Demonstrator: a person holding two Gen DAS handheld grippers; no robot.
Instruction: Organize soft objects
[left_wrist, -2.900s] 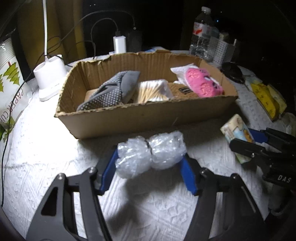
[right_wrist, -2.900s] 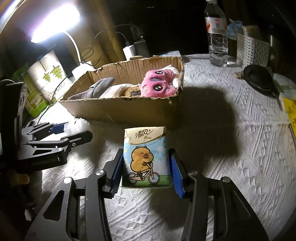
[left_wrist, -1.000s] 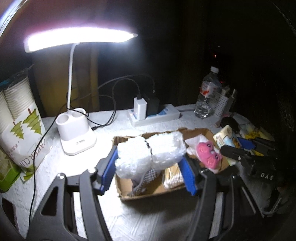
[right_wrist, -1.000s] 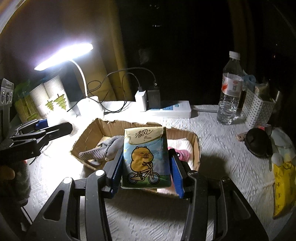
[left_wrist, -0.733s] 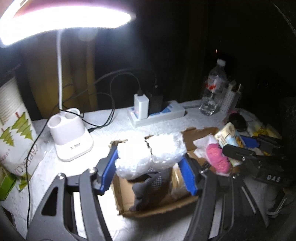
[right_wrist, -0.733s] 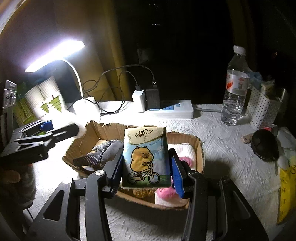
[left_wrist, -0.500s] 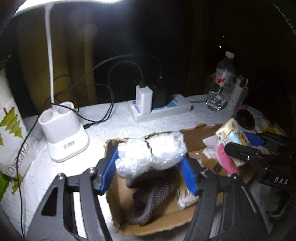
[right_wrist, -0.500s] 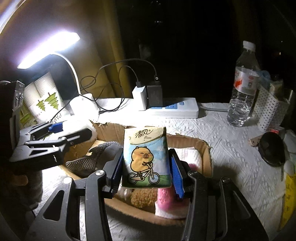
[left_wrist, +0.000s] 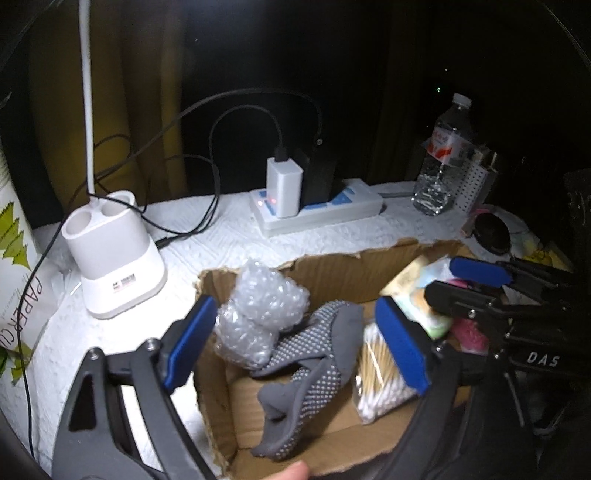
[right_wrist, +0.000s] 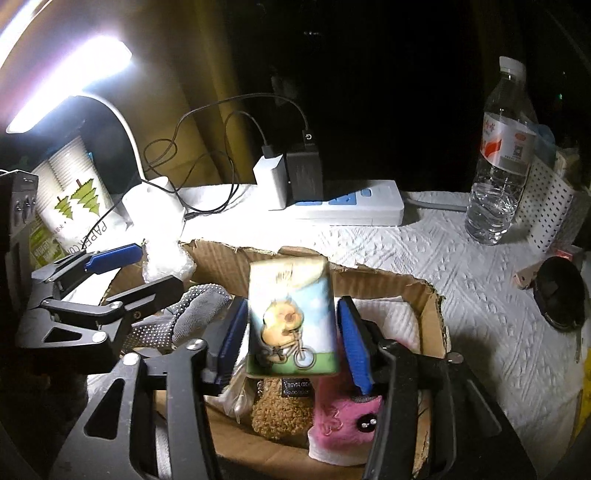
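Observation:
My left gripper (left_wrist: 295, 341) is open above the cardboard box (left_wrist: 332, 266). The bubble wrap bundle (left_wrist: 258, 314) lies free in the box's left end, on a grey dotted cloth (left_wrist: 314, 354). A pack of cotton swabs (left_wrist: 376, 373) lies beside the cloth. My right gripper (right_wrist: 291, 343) is open over the same box (right_wrist: 424, 291). The tissue pack with a cartoon bear (right_wrist: 291, 317) sits blurred between its pads, not clamped. A pink plush (right_wrist: 343, 421) and a brown plush (right_wrist: 280, 410) lie below it.
A white lamp base (left_wrist: 110, 251) stands left of the box. A power strip with chargers (left_wrist: 314, 206) and a water bottle (right_wrist: 498, 162) stand behind it. A white perforated basket (right_wrist: 550, 210) and a black round case (right_wrist: 561, 295) are at the right.
Both grippers came down over the box and opened. The bubble wrap has left the left gripper's pads and dropped into the box. The tissue pack is loose between the right pads.

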